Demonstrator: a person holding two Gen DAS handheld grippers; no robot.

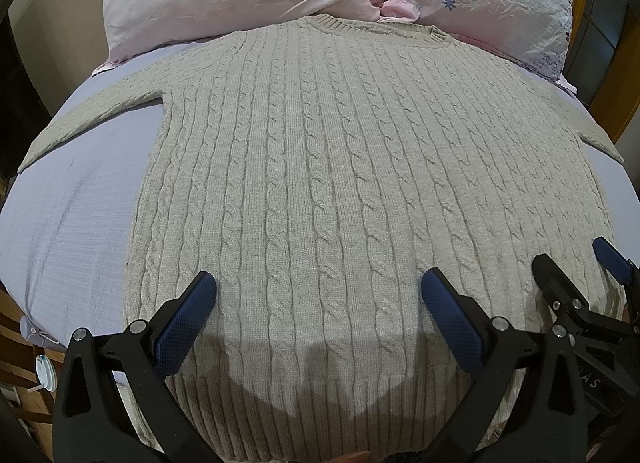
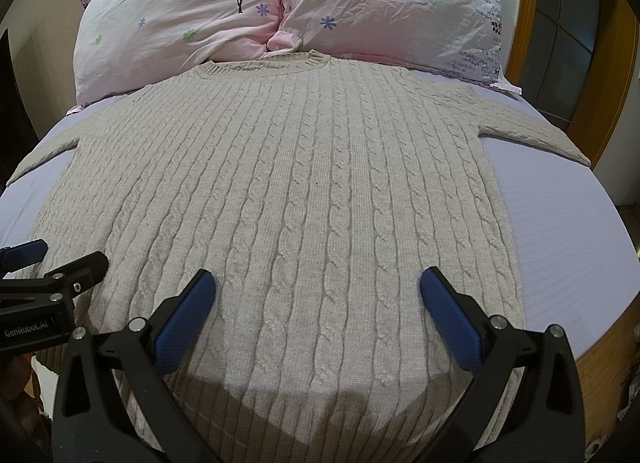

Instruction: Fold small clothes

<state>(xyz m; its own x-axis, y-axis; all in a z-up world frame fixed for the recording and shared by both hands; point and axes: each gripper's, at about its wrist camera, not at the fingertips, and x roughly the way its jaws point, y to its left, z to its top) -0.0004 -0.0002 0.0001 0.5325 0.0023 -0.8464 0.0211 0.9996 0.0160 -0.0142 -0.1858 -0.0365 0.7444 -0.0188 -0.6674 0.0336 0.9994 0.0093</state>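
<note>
While both grippers sit over the hem end, nothing is gripped:

sweater: grey cable-knit sweater (image 1: 340,167) lies flat, front or back up I cannot tell, on the bed sheet (image 1: 72,223); collar (image 1: 376,29) at the far end touching the pillows, ribbed hem (image 1: 320,403) at the near end under the cameras.

sleeves: both spread outward; left sleeve (image 1: 92,119) runs off toward the left bed edge, right sleeve (image 2: 532,127) runs off toward the right edge. Cuffs are out of frame or too distorted to tell.

left gripper: left gripper (image 1: 318,291) over the lower left half of the sweater, tongs spread wide, blue pads (image 1: 188,323) apart with only knit between them. Whether the tips touch the fabric I cannot tell.

right gripper: right gripper (image 2: 318,291) over the lower right half, tongs also spread wide, pads (image 2: 450,323) apart, nothing pinched. Contact with the fabric I cannot tell.

relation: the two grippers are side by side, near each other; each shows at the edge of the other's view, the right one at the left view's right edge and the left one at the right view's left edge.

shadow: dark shadow (image 2: 312,419) falls across the hem between the fingers in both views.

pillows: two pink floral pillows (image 2: 192,23) side by side at the head of the bed, one printed with a tree.

surroundings: wooden door frame (image 2: 600,75) at the right, beyond the bed.
</note>
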